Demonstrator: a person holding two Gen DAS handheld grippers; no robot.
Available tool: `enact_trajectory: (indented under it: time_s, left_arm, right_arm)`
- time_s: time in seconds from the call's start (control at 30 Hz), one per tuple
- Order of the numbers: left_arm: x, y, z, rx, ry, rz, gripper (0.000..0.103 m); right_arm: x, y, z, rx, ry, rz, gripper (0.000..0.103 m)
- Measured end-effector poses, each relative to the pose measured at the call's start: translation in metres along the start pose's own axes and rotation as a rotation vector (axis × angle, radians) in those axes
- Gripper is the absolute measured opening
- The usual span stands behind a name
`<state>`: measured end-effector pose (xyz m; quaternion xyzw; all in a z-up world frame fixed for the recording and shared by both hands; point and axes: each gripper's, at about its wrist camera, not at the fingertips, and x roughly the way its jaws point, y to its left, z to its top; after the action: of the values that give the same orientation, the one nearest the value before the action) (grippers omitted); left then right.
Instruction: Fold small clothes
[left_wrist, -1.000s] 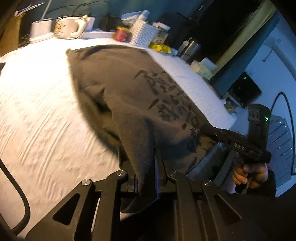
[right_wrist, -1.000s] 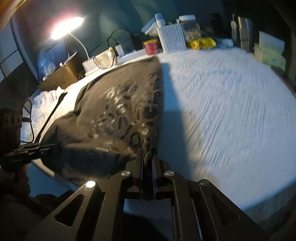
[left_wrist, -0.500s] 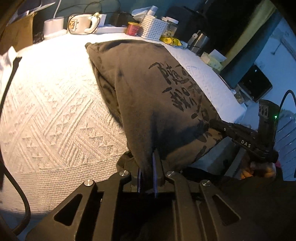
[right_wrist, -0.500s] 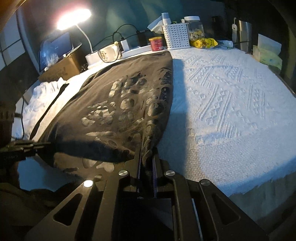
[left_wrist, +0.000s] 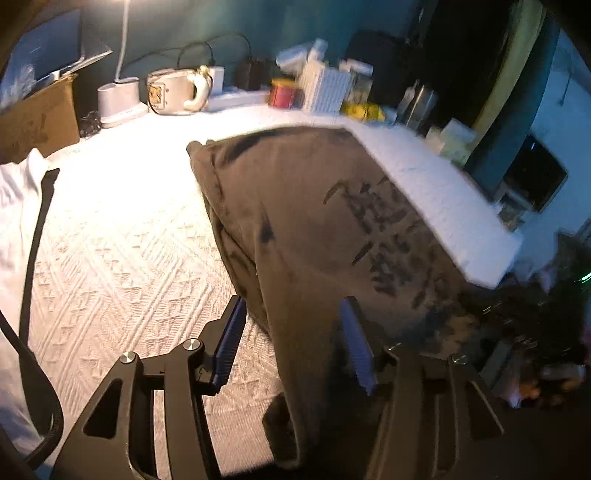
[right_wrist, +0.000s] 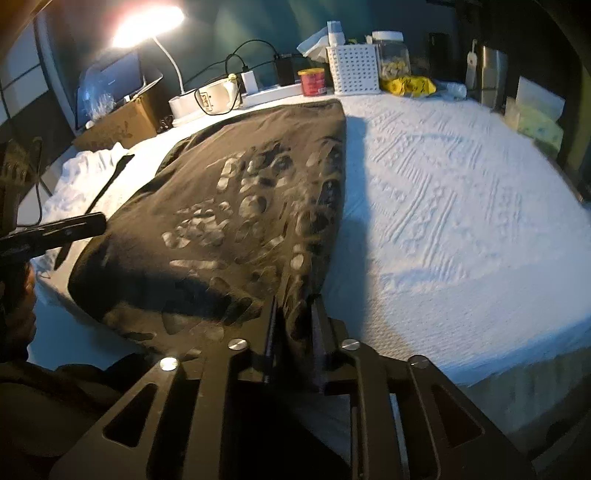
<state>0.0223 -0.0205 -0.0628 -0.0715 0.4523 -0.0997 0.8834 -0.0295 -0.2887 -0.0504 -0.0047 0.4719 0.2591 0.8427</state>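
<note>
The dark printed garment lies spread on the white bedspread, its near edge slack between the opening jaws of the left gripper and right gripper, soft, light and limp, best pinched at corners

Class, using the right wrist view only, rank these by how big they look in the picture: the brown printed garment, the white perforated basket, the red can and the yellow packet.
1. Brown printed garment, by far the largest.
2. White perforated basket.
3. Yellow packet.
4. Red can.
The packet and can look close in size, so their order is uncertain.
</note>
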Motion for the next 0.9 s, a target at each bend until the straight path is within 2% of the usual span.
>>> enact_trajectory:
  time_s: [0.07, 0.13, 0.3, 0.4, 0.47, 0.53, 0.6, 0.67, 0.7, 0.8, 0.9]
  left_arm:
    - [0.012, 0.003, -0.007, 0.008, 0.051, 0.006, 0.053]
    - [0.012, 0.006, -0.014, -0.005, 0.041, 0.000, 0.054]
    - [0.003, 0.005, -0.029, 0.008, 0.023, 0.023, 0.054]
    - [0.002, 0.004, -0.029, 0.013, 0.027, 0.027, 0.055]
    - [0.002, 0.003, -0.028, 0.017, 0.031, 0.031, 0.055]
    - [0.003, 0.004, -0.027, 0.019, 0.032, 0.027, 0.055]
    - [0.003, 0.005, -0.027, 0.024, 0.034, 0.022, 0.056]
    - [0.002, 0.008, -0.026, 0.020, 0.039, 0.032, 0.065]
    - [0.001, 0.009, -0.025, 0.014, 0.042, 0.033, 0.066]
    - [-0.005, 0.014, -0.021, 0.004, 0.033, 0.018, 0.067]
    - [-0.009, 0.013, -0.015, 0.025, 0.007, 0.040, 0.067]
  right_arm:
    - [-0.003, 0.000, 0.002, -0.005, -0.011, -0.009, 0.033]
    - [-0.004, -0.002, 0.005, -0.005, -0.021, -0.019, 0.043]
    - [-0.001, -0.002, 0.011, -0.013, -0.020, -0.015, 0.045]
    - [0.004, 0.006, 0.014, -0.040, -0.014, 0.017, 0.048]
    - [0.009, 0.013, 0.015, -0.062, -0.004, 0.038, 0.069]
    - [0.015, 0.018, 0.016, -0.078, 0.009, 0.046, 0.077]
    - [0.025, 0.022, 0.014, -0.100, 0.038, 0.024, 0.077]
    - [0.032, 0.026, 0.010, -0.142, 0.042, -0.026, 0.079]
    - [0.031, 0.028, 0.008, -0.158, 0.035, -0.032, 0.079]
    - [0.031, 0.024, 0.011, -0.143, 0.054, -0.015, 0.079]
    - [0.032, 0.020, 0.016, -0.130, 0.075, -0.004, 0.079]
